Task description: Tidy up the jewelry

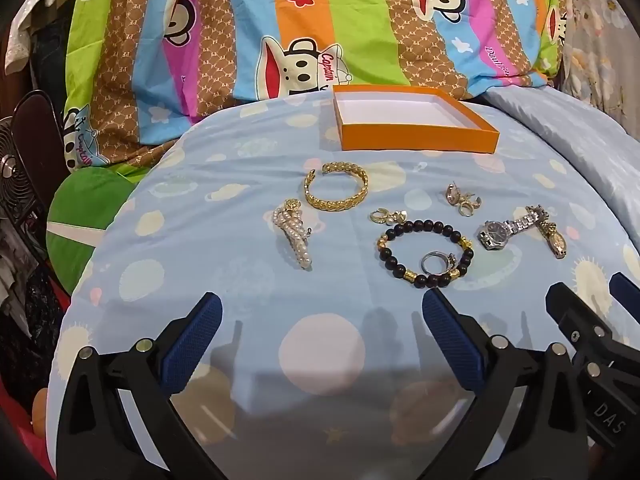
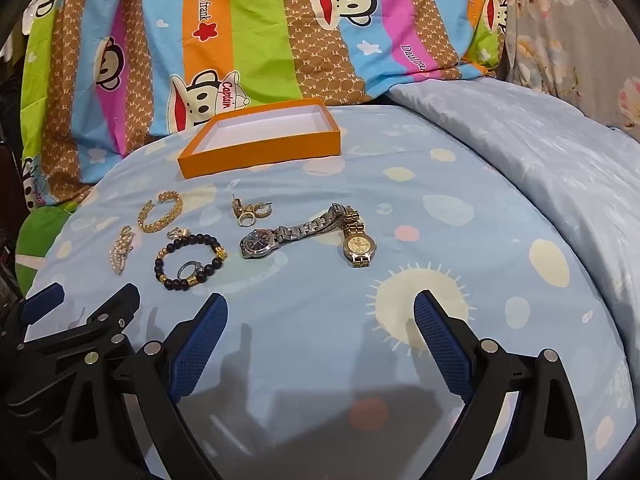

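Note:
An empty orange box (image 1: 416, 140) (image 2: 260, 156) sits at the back of the blue-covered surface. In front of it lie a gold cuff bracelet (image 1: 337, 201) (image 2: 160, 222), a pearl piece (image 1: 294, 240) (image 2: 121, 254), a black bead bracelet (image 1: 404, 266) (image 2: 160, 268) with a silver ring (image 1: 434, 262) (image 2: 187, 269) inside it, small gold earrings (image 1: 462, 200) (image 2: 248, 210), a silver watch (image 1: 504, 230) (image 2: 276, 238) and a gold watch (image 1: 554, 238) (image 2: 356, 246). My left gripper (image 1: 322, 316) is open and empty, short of the jewelry. My right gripper (image 2: 320, 314) is open and empty, short of the watches.
A striped cartoon-monkey quilt (image 1: 280, 32) is heaped behind the box. A pale blue blanket (image 2: 520, 152) rises at the right. A green cushion (image 1: 84, 216) and a black fan (image 1: 20, 184) stand off the left edge.

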{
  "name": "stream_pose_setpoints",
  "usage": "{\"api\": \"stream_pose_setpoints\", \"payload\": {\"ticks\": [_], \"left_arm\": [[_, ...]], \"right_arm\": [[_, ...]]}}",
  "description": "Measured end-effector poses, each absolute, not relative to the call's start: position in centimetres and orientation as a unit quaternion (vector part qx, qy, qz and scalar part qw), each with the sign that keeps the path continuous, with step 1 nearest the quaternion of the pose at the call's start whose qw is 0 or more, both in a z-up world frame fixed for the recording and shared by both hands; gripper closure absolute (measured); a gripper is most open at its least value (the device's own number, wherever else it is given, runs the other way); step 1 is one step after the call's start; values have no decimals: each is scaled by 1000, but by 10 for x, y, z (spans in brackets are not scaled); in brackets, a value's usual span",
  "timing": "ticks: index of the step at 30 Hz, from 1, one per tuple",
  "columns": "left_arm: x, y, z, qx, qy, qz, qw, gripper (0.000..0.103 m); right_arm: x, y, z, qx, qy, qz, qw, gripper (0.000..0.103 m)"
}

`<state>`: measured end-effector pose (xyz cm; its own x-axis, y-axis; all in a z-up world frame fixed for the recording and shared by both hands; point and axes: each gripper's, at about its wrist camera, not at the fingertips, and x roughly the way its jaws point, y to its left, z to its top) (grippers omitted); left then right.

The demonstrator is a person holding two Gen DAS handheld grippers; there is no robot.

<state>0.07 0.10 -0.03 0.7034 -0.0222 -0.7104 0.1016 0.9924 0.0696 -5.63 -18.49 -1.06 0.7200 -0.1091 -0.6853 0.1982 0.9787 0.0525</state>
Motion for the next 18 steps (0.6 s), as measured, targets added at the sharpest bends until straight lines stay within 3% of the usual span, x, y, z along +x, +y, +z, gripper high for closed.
{"api": "stream_pose_setpoints", "payload": {"ticks": [18], "left_arm": [[4, -1, -9, 53, 391, -38, 918, 6]], "right_arm": [[-55, -185, -10, 67, 366, -81, 925, 11]]}}
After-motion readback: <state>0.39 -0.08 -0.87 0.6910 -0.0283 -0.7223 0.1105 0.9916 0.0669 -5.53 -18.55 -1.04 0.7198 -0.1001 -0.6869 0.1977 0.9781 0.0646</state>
